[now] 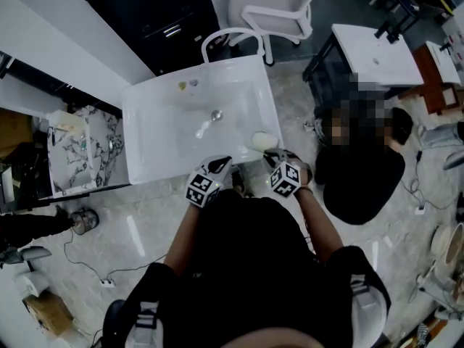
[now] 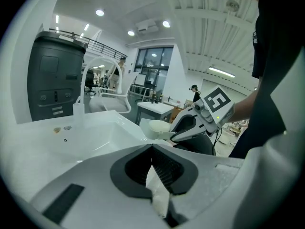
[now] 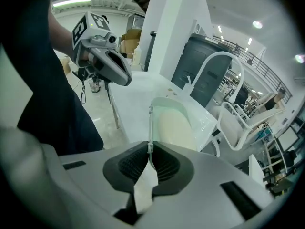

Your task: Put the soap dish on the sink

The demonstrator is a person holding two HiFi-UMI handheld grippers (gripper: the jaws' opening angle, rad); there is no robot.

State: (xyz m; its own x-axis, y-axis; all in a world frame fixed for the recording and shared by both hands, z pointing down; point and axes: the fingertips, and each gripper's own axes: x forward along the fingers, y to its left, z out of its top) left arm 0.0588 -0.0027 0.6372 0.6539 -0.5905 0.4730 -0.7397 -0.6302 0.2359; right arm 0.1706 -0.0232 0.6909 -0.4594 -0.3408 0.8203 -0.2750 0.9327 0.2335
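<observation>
The white sink [image 1: 145, 100] fills the middle of the head view. A pale, clear soap dish [image 1: 264, 141] with a cream bar of soap in it hangs over the sink's front right rim. My right gripper [image 1: 270, 153] is shut on the dish's near rim. In the right gripper view the dish [image 3: 177, 123] stands on edge between the jaws of that gripper [image 3: 150, 149], above the sink [image 3: 136, 92]. My left gripper [image 1: 223, 162] hovers at the sink's front edge, shut and empty [image 2: 152, 149]. From it I see the right gripper [image 2: 200, 120] carrying the dish [image 2: 155, 128].
A white arched faucet [image 1: 230, 38] rises at the sink's back edge, with two small items [image 1: 187, 85] beside it and a drain [image 1: 216, 114] in the bowl. A marbled basin [image 1: 76, 151] stands left. A person [image 1: 359, 169] sits right. An office chair [image 1: 272, 9] is behind.
</observation>
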